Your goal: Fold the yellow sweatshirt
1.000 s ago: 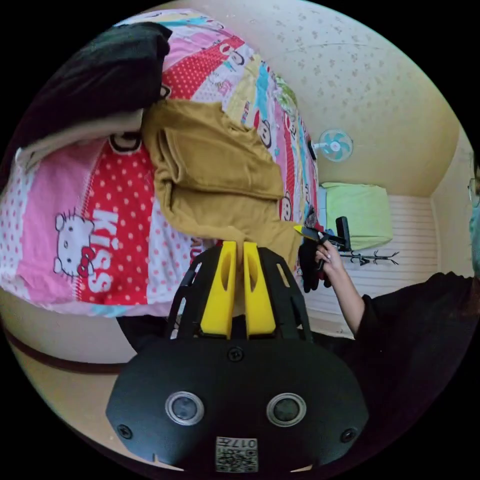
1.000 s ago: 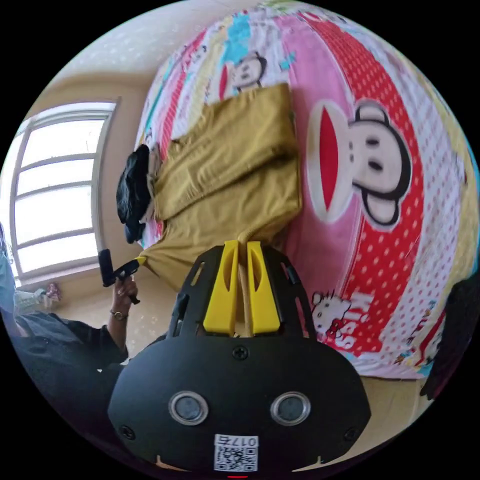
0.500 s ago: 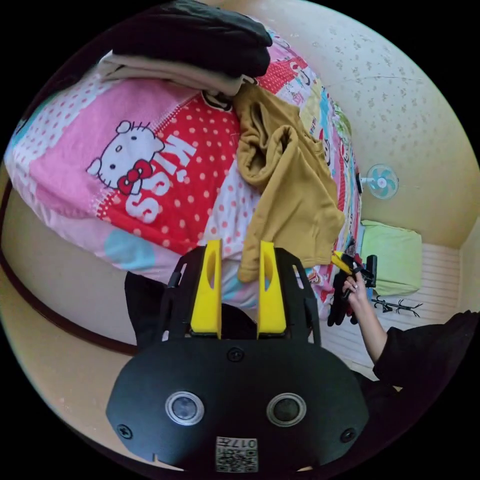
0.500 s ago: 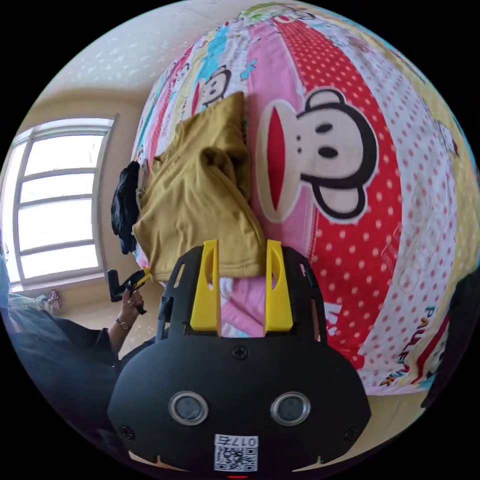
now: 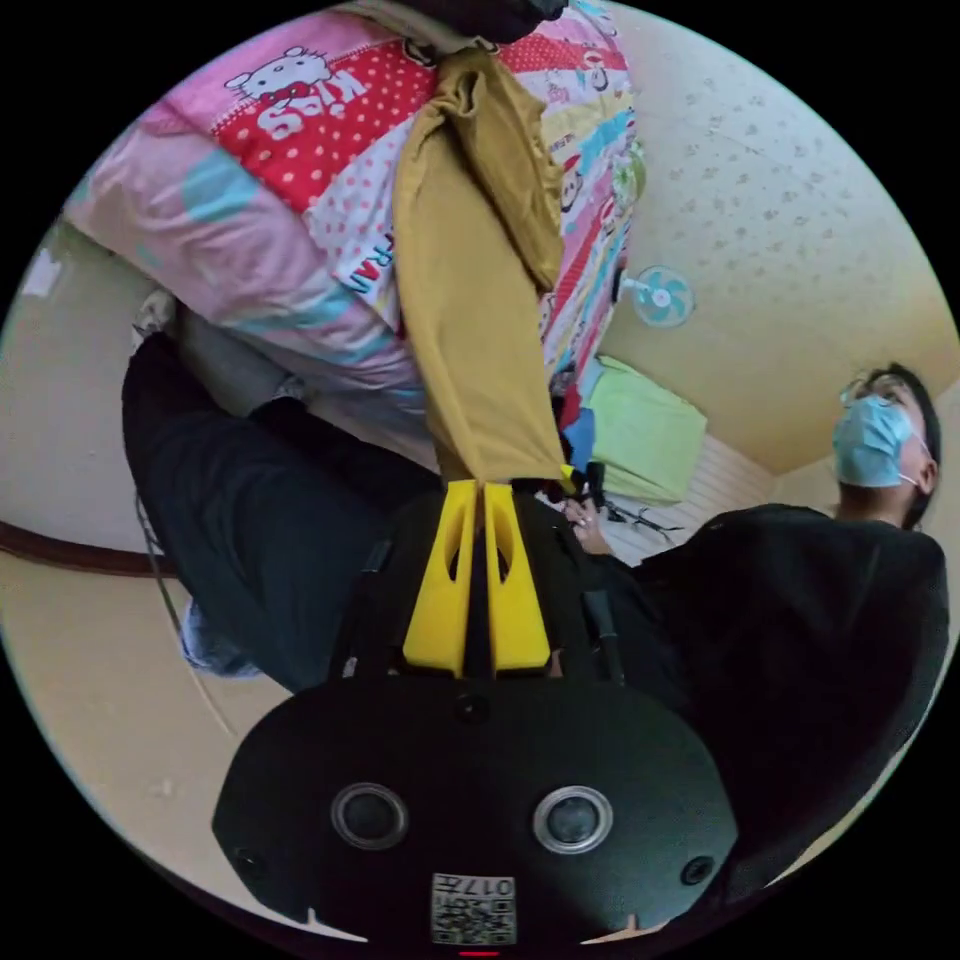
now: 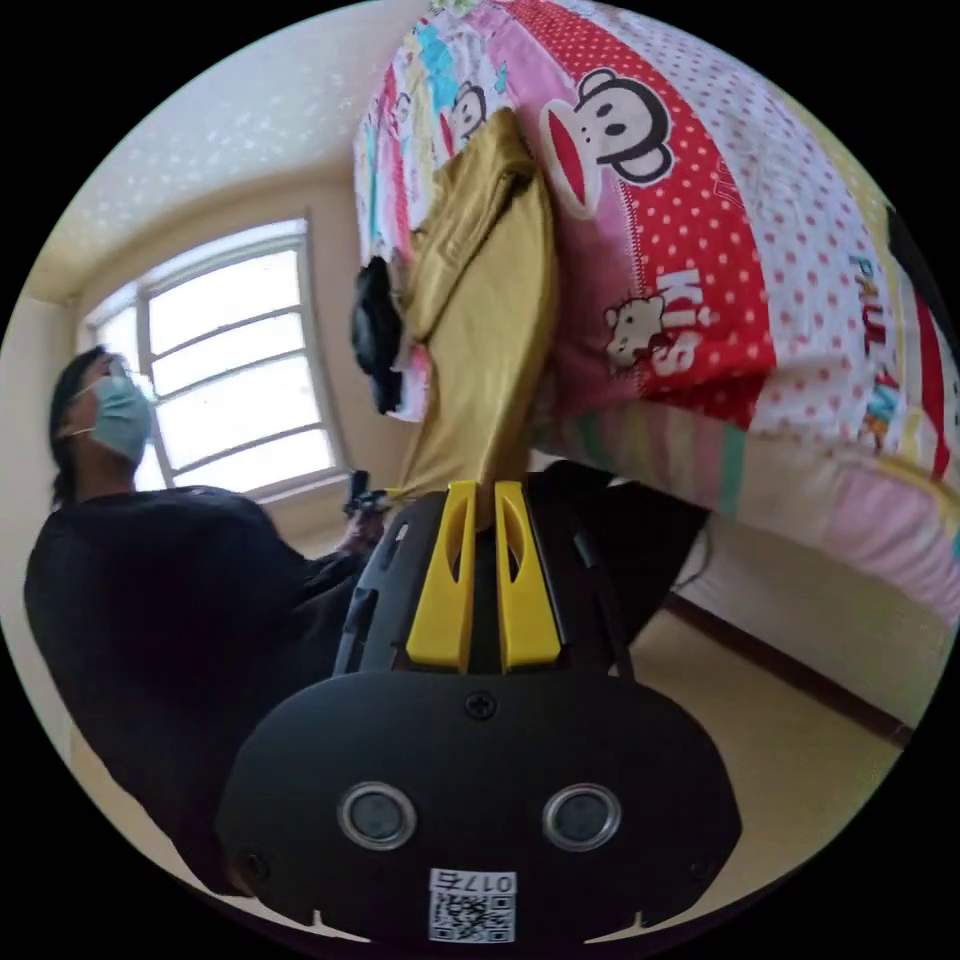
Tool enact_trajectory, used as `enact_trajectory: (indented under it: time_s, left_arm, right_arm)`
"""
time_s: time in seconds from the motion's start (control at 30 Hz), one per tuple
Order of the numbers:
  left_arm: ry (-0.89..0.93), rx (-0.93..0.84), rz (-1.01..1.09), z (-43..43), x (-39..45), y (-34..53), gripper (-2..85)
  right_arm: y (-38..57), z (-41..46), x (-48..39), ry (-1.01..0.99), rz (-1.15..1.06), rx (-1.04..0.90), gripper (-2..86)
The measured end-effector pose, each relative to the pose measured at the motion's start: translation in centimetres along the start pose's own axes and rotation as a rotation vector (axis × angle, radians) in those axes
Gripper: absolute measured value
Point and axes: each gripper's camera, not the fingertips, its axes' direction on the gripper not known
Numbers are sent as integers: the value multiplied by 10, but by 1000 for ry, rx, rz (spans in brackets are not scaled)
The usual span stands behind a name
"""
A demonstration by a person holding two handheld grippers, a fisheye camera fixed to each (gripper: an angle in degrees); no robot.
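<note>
Two grippers, both clenched on the same cloth: my left gripper (image 5: 477, 492) has its yellow jaws pressed together on the near edge of the mustard-yellow cotton sweatshirt (image 5: 478, 300), and my right gripper (image 6: 484, 492) pinches that edge too, with a thin strip of fabric showing between its jaws; in the left gripper view the right gripper (image 5: 588, 480) sits just beside my own, so the two grips seem close together along the hem.

From either gripper the sweatshirt runs straight away as one long taut band, its long axis in line with the jaws; the near end hangs clear of the mattress edge, while the far end lies bunched on the bed with the pink, red-dotted cartoon-print cover (image 5: 300, 130), close to a stack of dark and pale folded clothes (image 5: 450, 15) at the top of the left gripper view; in the right gripper view a dark garment (image 6: 375, 335) lies beside the sweatshirt's (image 6: 490, 300) far part.

I judge the coming move turns on that axis: the garment lies ahead of both grippers and above the bed edge, neither hand clearly nearer, so both would have to carry the held edge forward along the band, together, to lay it over the bunched part; a lopsided push would skew the fold; the far bunch looks creased and may need smoothing.
</note>
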Motion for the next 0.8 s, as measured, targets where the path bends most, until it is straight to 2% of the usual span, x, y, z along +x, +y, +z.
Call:
enact_trajectory:
  time_s: [0.07, 0.13, 0.23, 0.33, 0.4, 0.47, 0.53, 0.6, 0.67, 0.8]
  left_arm:
    - [201, 118, 27, -22, 5, 6, -6]
    - [296, 237, 72, -42, 8, -17, -6]
    - [334, 355, 233, -71, 23, -98, -1]
    - [326, 441, 357, -82, 37, -213, 19]
    - [212, 535, 298, -88, 33, -269, 45]
    - [30, 653, 170, -89, 25, -300, 72]
    - [-79, 670, 118, -80, 24, -299, 88]
    - [-181, 663, 86, -62, 24, -284, 105]
    - [-333, 632, 47, -31, 19, -260, 120]
    - [-404, 536, -42, 14, -6, -255, 144]
  right_arm:
    - [1, -12, -8, -112, -57, 79, 30]
    - [-25, -20, -12, -189, -143, 170, 30]
    - [-116, -22, -20, -237, -333, 257, 34]
    - [-230, -10, -37, -150, -486, 301, 43]
    - [-298, 4, -49, 3, -391, 395, 61]
    - [-322, 21, -68, 153, -323, 433, 71]
    - [-329, 44, -92, 262, -343, 379, 75]
    - [-312, 86, -112, 506, -363, 272, 80]
    - [-289, 113, -112, 662, -361, 222, 84]
    - [-225, 144, -92, 720, -419, 215, 77]
